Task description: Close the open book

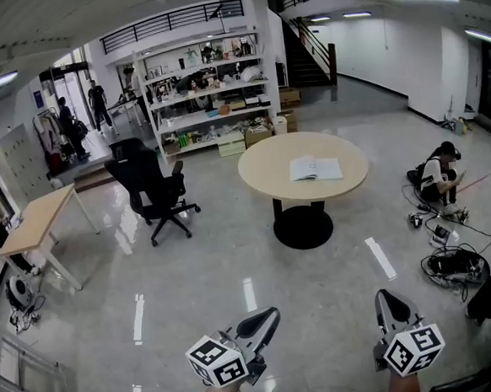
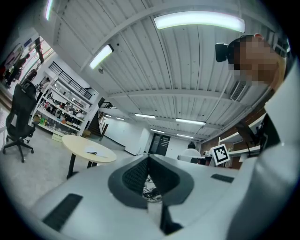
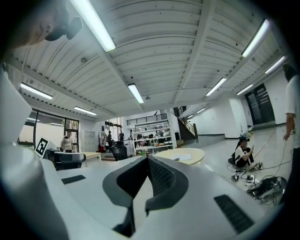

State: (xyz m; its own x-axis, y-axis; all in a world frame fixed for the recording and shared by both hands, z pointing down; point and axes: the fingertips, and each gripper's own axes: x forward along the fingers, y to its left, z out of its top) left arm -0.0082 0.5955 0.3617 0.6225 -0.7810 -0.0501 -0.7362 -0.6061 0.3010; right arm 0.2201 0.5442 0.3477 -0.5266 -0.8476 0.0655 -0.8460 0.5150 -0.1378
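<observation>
Open book [image 1: 315, 169] lies flat, pages up, on the round worktop [image 1: 265, 177], a little right of the worktop's centre in the head view. I stand well apart from the worktop, with bare floor between us and both grippers held level.

Left gripper [image 1: 269, 317]: fingers [image 2: 136, 176] closed tip to tip, nothing held (only floor cables show through the slot below the tips). Right gripper [image 1: 390, 300]: fingers [image 3: 161, 177] likewise pressed together, empty.

Black office chair [image 1: 156, 185] stands left of the worktop. Shelving [image 1: 208, 92] stands behind the worktop. A person [image 1: 437, 176] sits on the floor to the right of the worktop.
</observation>
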